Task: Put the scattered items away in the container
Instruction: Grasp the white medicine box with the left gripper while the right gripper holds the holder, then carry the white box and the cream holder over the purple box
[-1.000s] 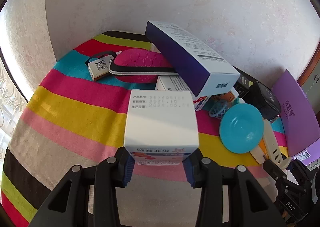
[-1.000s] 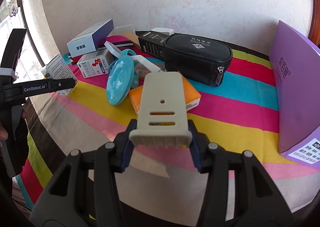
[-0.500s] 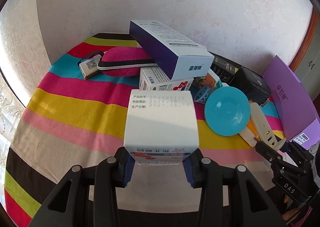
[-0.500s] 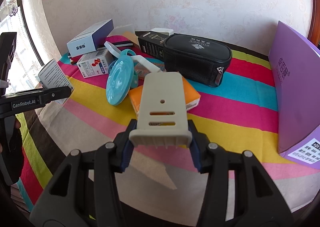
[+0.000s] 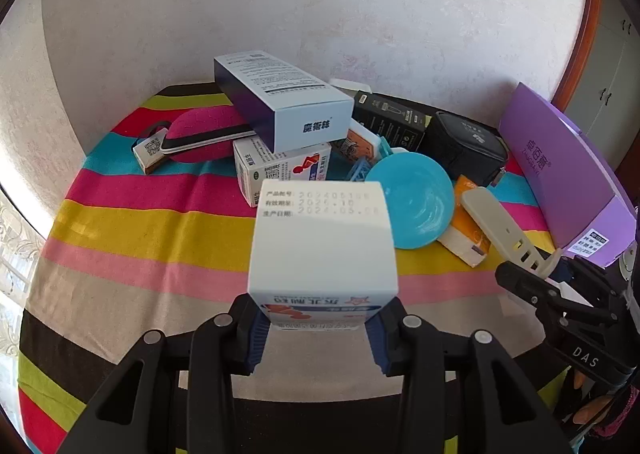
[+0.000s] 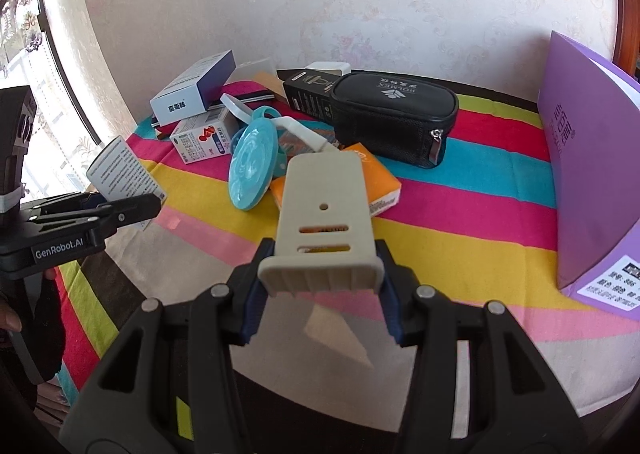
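Both hand-held grippers are carrying something above the striped worktop (image 5: 132, 222). Left hand-held gripper (image 5: 320, 330) is pinching a white medicine box (image 5: 322, 242) by its lower end, blue pads pressing on its two narrow sides, so the box is sticking forward and clear of the cloth; gripping it low probably leaves the far end free to go into a container first. Right hand-held gripper (image 6: 322, 286) is clamping a cream plastic piece (image 6: 326, 214) with slots at its ribbed base, also lifted off the surface.

Ahead of them the clutter is lying in a heap near the wall: a long blue-and-white box (image 5: 280, 102) is resting slantwise on a smaller red-printed box (image 5: 284, 170), with a pink pouch (image 5: 204, 130) behind it, a turquoise dish (image 5: 412, 202) leaning among the items, an orange packet (image 6: 380, 182) beside it, and a black zip case (image 6: 394, 118) next to a black carton (image 6: 308, 94).

A purple box (image 6: 588, 158) is standing open-sided at the right edge of the worktop; judging by the task, it is likely the container, and nothing can be seen inside it from these views. Both held items are well apart from it, so the carrying step seems to be under way, with most of the tidying left to do.
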